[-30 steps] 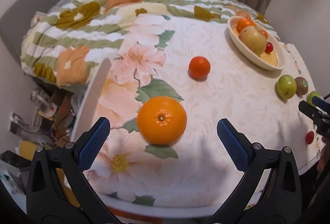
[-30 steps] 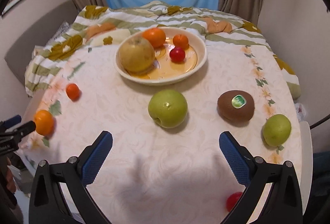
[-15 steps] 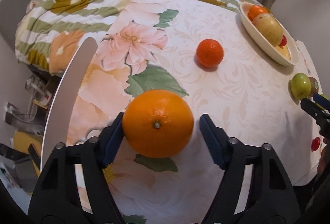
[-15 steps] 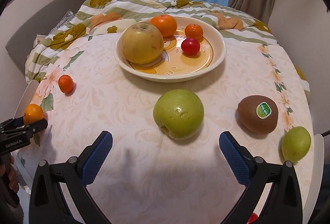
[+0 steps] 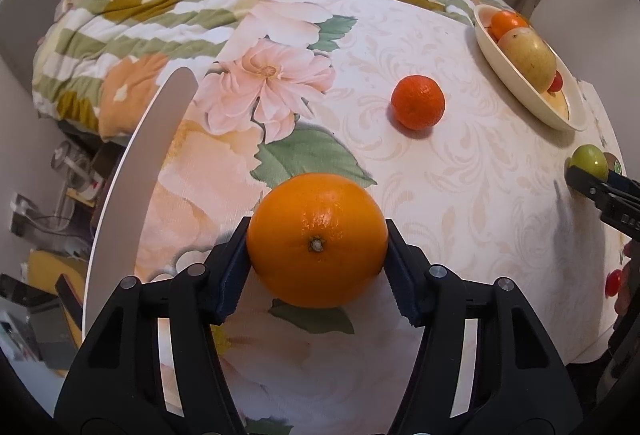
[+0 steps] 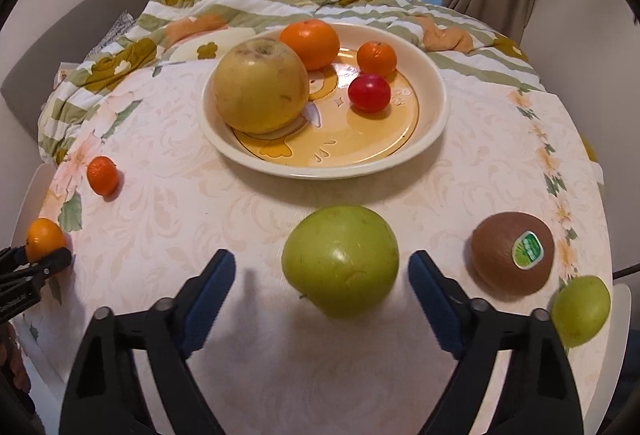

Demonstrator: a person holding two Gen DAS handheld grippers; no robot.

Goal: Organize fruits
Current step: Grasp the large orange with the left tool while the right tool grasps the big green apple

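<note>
A large orange (image 5: 316,219) sits on the floral tablecloth between the fingers of my left gripper (image 5: 316,263); the jaws are closing and both pads touch its sides. From the right wrist view this orange (image 6: 44,239) lies at the far left. My right gripper (image 6: 322,263) straddles a green apple (image 6: 340,259); its jaws are closing, with gaps left on both sides of the apple. A cream bowl (image 6: 436,115) behind the apple holds a big yellow fruit (image 6: 260,87), an orange (image 6: 310,43), a mandarin (image 6: 376,57) and a red fruit (image 6: 369,93).
A small mandarin (image 5: 418,107) lies loose between the large orange and the bowl. A kiwi (image 6: 512,259) and a small green fruit (image 6: 580,311) rest right of the apple. A tiny red fruit (image 5: 613,283) is near the front edge. A striped quilt (image 6: 240,7) is bunched behind the table.
The left gripper sank over the large orange and its jaws closed onto it. The right gripper moved forward to the green apple and its jaws narrowed around it.
</note>
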